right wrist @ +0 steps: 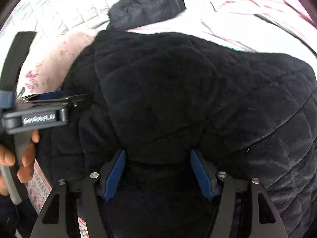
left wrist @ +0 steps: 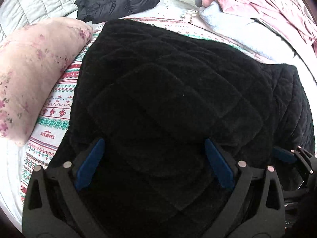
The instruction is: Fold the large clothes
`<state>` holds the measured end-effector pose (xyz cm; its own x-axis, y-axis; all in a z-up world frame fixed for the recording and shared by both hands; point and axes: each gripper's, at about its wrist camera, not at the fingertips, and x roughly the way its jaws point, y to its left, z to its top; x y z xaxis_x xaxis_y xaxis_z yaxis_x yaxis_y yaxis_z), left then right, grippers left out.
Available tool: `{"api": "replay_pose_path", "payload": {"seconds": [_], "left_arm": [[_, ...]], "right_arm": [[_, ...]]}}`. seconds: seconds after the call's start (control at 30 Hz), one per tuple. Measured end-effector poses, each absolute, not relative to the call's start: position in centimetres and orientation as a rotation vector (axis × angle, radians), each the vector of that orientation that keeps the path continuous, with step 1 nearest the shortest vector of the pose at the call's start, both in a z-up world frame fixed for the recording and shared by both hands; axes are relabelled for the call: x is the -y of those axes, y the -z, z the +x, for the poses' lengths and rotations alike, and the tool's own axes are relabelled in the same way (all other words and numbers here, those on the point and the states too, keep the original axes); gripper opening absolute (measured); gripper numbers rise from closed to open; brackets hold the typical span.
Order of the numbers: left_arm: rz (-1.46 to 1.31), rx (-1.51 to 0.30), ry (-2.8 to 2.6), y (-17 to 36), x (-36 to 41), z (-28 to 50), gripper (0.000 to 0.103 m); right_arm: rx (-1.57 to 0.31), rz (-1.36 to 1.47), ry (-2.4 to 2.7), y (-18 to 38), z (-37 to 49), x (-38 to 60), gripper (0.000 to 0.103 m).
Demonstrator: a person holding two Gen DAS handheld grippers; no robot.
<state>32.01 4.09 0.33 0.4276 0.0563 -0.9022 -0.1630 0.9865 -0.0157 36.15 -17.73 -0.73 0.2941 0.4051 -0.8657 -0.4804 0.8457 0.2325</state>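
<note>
A large black quilted garment (left wrist: 174,83) lies spread on a bed, partly folded over itself. My left gripper (left wrist: 154,141) hovers over its near part with the blue pads (left wrist: 91,164) wide apart and nothing pinched: open. In the right wrist view the left gripper (right wrist: 79,99) shows side-on at the garment's left edge, held by a hand (right wrist: 25,158). My right gripper (right wrist: 158,152) has a thick fold of the black garment (right wrist: 158,91) bulging up between its pads (right wrist: 116,170), and the cloth fills the gap. The right gripper (left wrist: 293,158) also shows at the right edge.
A pink floral pillow (left wrist: 33,71) lies left of the garment on a patterned sheet (left wrist: 59,107). Behind are a dark puffer jacket (left wrist: 118,0), a white quilt (left wrist: 39,0), a light blue towel (left wrist: 227,23) and pink bedding (left wrist: 267,4).
</note>
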Motion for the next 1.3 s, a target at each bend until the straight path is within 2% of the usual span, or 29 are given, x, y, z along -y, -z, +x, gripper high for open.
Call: {"api": "replay_pose_path", "payload": {"seconds": [0.17, 0.27, 0.43, 0.67, 1.07, 1.3], "left_arm": [[-0.075, -1.052, -0.139, -2.2, -3.6, 31.4, 0.099], [-0.02, -1.048, -0.153, -1.9, -2.8, 31.6, 0.099], [-0.075, -1.086, -0.154, -0.5, -3.5, 32.0, 0.1], [-0.049, -1.079, -0.158, -0.1, -3.4, 32.6, 0.1], [-0.047, -1.084, -0.183, -0.4, -2.7, 31.8, 0.1], [-0.073, -1.085, -0.189, -1.4, -2.6, 31.8, 0.099]], "right_arm": [[-0.993, 0.015, -0.574, -3.9, 36.5, 20.1, 0.069], [-0.94, 0.071, -0.505, -4.6, 37.3, 22.2, 0.069], [-1.003, 0.15, -0.429, -1.4, 41.5, 22.2, 0.069], [-1.076, -0.066, -0.347, 3.5, 44.0, 18.2, 0.069], [-1.033, -0.046, -0.339, 2.0, 41.9, 18.9, 0.07], [-1.038, 0.082, -0.362, -1.6, 39.6, 21.9, 0.07]]}}
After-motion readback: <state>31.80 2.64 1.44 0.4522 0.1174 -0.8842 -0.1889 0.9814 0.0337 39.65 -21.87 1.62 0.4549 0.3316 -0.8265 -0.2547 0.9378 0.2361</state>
